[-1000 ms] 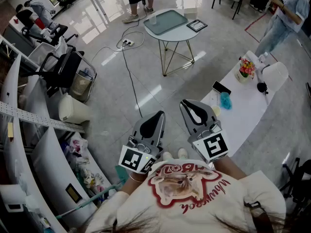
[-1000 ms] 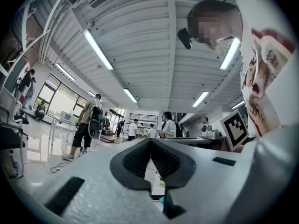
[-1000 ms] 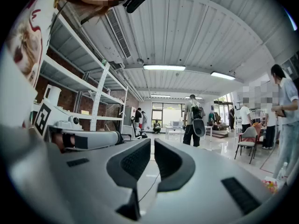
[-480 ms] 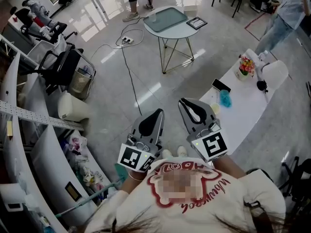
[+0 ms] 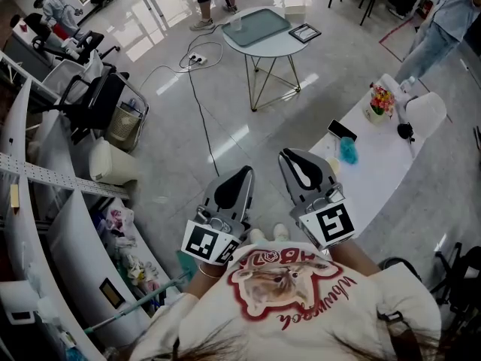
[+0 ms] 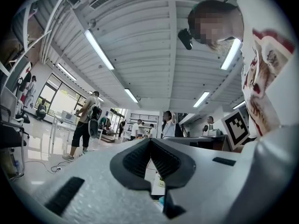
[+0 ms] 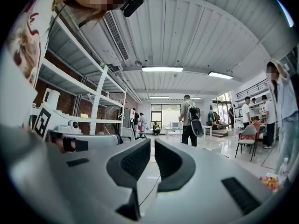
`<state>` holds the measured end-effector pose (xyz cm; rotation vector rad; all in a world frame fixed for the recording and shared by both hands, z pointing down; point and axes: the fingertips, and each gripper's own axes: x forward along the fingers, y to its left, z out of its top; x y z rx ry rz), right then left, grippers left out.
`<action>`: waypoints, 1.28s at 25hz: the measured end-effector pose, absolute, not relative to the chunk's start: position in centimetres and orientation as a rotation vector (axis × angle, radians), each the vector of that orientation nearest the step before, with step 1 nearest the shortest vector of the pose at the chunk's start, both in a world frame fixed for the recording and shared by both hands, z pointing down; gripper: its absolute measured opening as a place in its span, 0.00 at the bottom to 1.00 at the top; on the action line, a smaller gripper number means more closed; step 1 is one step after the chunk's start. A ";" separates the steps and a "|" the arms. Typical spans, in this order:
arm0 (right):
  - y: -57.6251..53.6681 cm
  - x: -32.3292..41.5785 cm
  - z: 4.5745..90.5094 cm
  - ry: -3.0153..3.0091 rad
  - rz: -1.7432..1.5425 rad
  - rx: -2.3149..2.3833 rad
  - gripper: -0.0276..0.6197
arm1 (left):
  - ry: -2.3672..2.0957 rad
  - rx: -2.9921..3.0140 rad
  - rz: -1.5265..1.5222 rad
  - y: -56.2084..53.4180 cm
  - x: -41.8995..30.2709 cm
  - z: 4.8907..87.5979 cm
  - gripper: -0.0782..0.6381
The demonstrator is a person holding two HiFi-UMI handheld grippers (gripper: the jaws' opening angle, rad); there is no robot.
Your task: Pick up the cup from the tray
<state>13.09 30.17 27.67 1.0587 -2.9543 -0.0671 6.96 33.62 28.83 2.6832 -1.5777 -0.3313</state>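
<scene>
Hardly anything has moved in the last second. Both grippers sit where they were, and only my view has slid a touch, so the round table (image 5: 284, 48) lies a little nearer the top edge. The cup (image 5: 237, 25), small and pale, stands at the left end of the grey-green tray (image 5: 263, 27) on that table, well apart from me across the floor. My left gripper (image 5: 244, 174) is closed, tips meeting, with nothing between them. My right gripper (image 5: 290, 157) is closed to a thin slit and also empty. I hold both close to my chest.
</scene>
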 end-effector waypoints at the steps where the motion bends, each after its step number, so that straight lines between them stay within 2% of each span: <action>1: 30.1 13.2 27.7 -2.954 -0.064 1.063 0.11 | -1.578 2.682 -0.332 33.7 7.0 28.9 0.13; 20: 29.3 16.2 28.6 -2.989 -0.024 0.986 0.11 | -1.705 2.600 -0.338 33.7 8.6 29.6 0.13; 32: 26.0 13.7 29.4 -2.977 0.000 0.962 0.11 | -1.712 2.598 -0.336 30.5 6.7 29.9 0.13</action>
